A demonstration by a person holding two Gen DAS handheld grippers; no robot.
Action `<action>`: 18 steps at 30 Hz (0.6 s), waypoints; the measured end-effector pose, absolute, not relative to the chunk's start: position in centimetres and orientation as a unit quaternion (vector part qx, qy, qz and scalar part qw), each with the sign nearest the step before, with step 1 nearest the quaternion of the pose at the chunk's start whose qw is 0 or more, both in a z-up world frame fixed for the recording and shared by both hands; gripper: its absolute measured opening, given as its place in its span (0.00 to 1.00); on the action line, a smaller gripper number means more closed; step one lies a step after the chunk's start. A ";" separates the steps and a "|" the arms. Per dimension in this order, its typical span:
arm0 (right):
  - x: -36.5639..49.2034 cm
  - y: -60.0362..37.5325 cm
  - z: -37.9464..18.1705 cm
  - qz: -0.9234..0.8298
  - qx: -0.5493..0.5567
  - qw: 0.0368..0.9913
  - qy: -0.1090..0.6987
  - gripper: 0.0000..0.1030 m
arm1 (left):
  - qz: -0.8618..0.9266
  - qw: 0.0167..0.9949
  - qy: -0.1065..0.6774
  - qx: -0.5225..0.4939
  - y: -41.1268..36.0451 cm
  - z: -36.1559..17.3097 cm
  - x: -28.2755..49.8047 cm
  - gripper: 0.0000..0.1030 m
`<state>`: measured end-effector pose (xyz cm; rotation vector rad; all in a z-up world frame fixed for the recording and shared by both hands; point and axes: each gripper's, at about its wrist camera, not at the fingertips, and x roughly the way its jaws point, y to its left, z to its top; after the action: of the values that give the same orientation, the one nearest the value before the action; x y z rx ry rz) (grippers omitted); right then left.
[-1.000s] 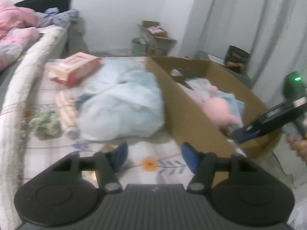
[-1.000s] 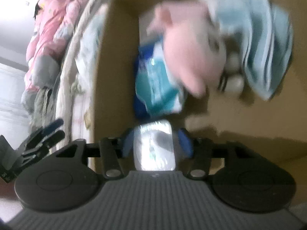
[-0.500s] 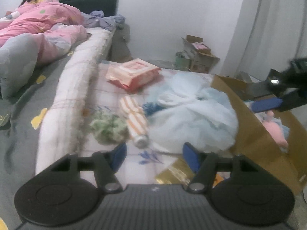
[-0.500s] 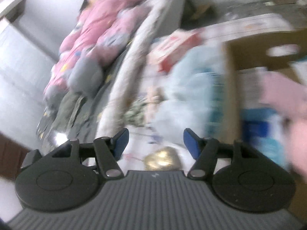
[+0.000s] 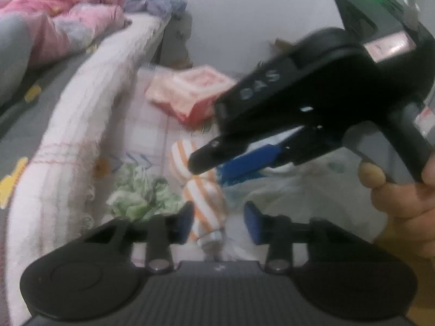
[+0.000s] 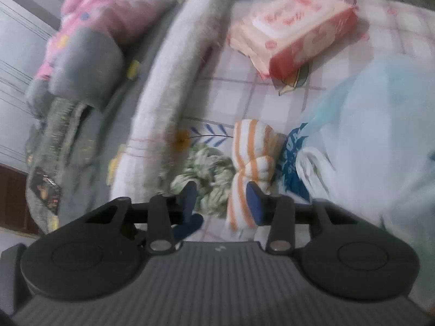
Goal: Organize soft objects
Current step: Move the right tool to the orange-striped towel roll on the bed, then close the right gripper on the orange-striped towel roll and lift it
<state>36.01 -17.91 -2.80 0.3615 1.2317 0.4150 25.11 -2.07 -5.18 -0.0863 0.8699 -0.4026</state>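
Note:
An orange-and-white striped rolled cloth [image 5: 204, 198] lies on the checked sheet beside a crumpled green cloth [image 5: 141, 198]. My left gripper [image 5: 218, 224] hangs just over the roll's near end; its jaws are closing with the roll between them, and a gap shows on the right side. The right gripper [image 5: 220, 165], held by a hand [image 5: 402, 203], hovers above the roll. In the right wrist view that gripper [image 6: 223, 199] is closing over the green cloth [image 6: 209, 176] and the striped roll [image 6: 250, 152] without pressing on either.
A pink-red tissue pack [image 6: 293, 35] lies further back on the sheet. A pale blue plastic bag [image 6: 367, 125] bulges at the right of the roll. A long rolled white blanket [image 6: 168, 81] borders the left, with pink and grey bedding [image 6: 89, 27] beyond it.
Both grippers swung from the cardboard box to the cloths on the sheet. The right gripper let go of a silvery packet, opened, then narrowed. The left jaws narrowed too.

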 end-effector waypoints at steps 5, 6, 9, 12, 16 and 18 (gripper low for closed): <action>37.9 -16.6 -5.3 0.175 0.139 0.777 0.589 0.35 | -0.184 0.877 0.442 -0.036 -2.4 -6.9 26.5 0.33; 37.9 -16.5 -5.4 0.175 0.135 0.777 0.589 0.35 | -0.182 0.876 0.445 -0.035 -2.4 -7.1 26.7 0.33; 38.3 -16.6 -5.4 0.172 0.130 0.779 0.589 0.35 | -0.176 0.871 0.457 -0.036 -2.4 -7.7 27.2 0.33; 38.4 -17.0 -5.6 0.164 0.129 0.777 0.594 0.35 | -0.180 0.868 0.461 -0.041 -2.4 -8.0 27.4 0.34; 38.8 -17.1 -6.4 0.159 0.131 0.771 0.602 0.36 | -0.183 0.866 0.463 -0.044 -2.6 -8.1 27.7 0.31; 39.0 -16.9 -7.0 0.166 0.132 0.767 0.606 0.38 | -0.183 0.866 0.462 -0.049 -2.5 -8.1 27.8 0.28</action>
<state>39.01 -16.90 -6.98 0.2858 1.3162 0.3606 27.80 -2.47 -8.08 -0.1036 0.9678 -0.3832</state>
